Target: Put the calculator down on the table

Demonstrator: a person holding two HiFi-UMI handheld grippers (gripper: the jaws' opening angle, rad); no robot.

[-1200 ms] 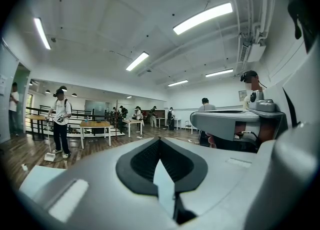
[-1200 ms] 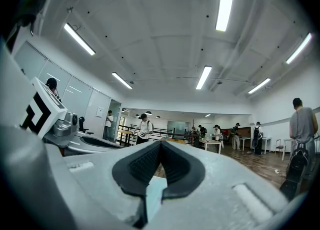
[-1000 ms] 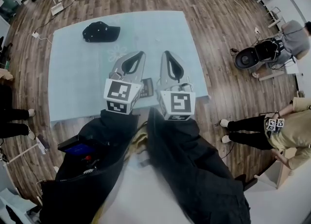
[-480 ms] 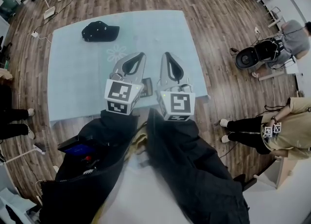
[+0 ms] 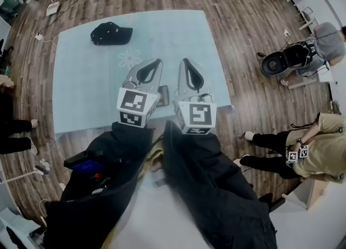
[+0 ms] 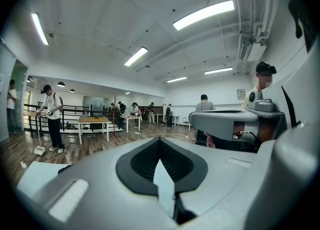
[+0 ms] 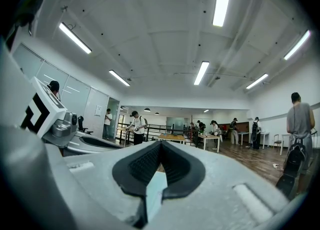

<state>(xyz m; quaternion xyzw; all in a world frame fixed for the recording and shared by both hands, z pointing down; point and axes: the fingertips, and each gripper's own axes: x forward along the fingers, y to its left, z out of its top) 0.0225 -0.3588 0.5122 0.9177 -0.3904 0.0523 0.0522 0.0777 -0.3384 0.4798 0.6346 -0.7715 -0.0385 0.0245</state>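
In the head view both grippers hover side by side over the near half of the light-blue table, pointing away from me. The left gripper is shut with nothing between its jaws. The right gripper is shut and empty as well. The dark calculator lies flat on the cloth in the gap between the two gripper bodies, partly hidden by the left gripper's marker cube. The left gripper view shows the left gripper with its pads meeting, and the right gripper view shows the same for the right gripper. Neither view shows the calculator.
A black cap lies on the far left of the table. The table's near edge runs just under the marker cubes. Wooden floor surrounds the table. A black chair and a person are off to the right. Other people stand farther off.
Both grippers and the calculator stay where they were. The person at the lower right has shifted position.
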